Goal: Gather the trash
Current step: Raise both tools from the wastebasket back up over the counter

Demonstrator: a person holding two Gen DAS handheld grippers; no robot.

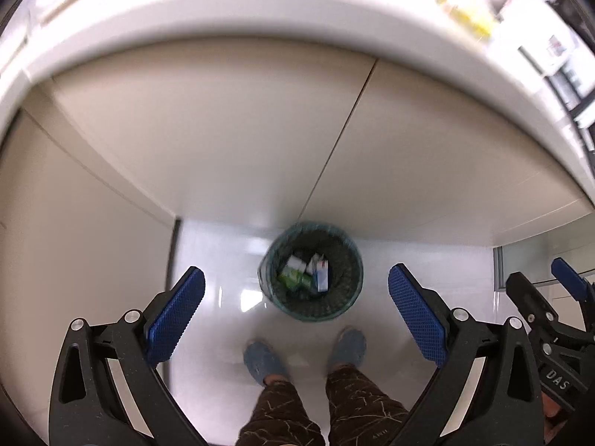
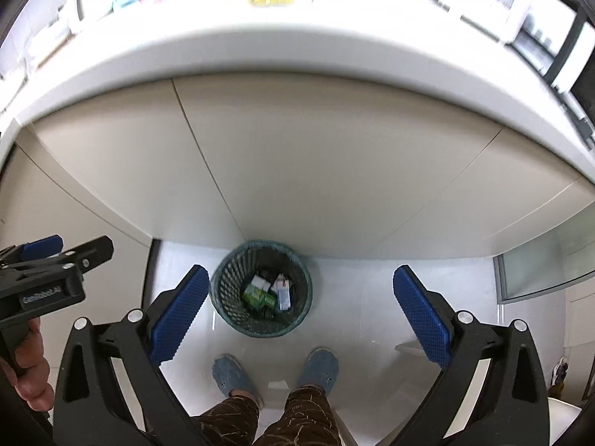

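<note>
You are holding the left gripper point(image 1: 296, 308) and the right gripper point(image 2: 301, 310) above the dark green mesh wastebasket point(image 2: 261, 288), both with fingers spread wide and nothing between them; the basket is sitting at lower centre of each frame, just ahead of your blue slippers point(image 2: 233, 374); it is standing upright, mouth up, long axis vertical; the small cartons point(image 2: 268, 291) are already lying inside; keep any drop centred over the rim.
</note>
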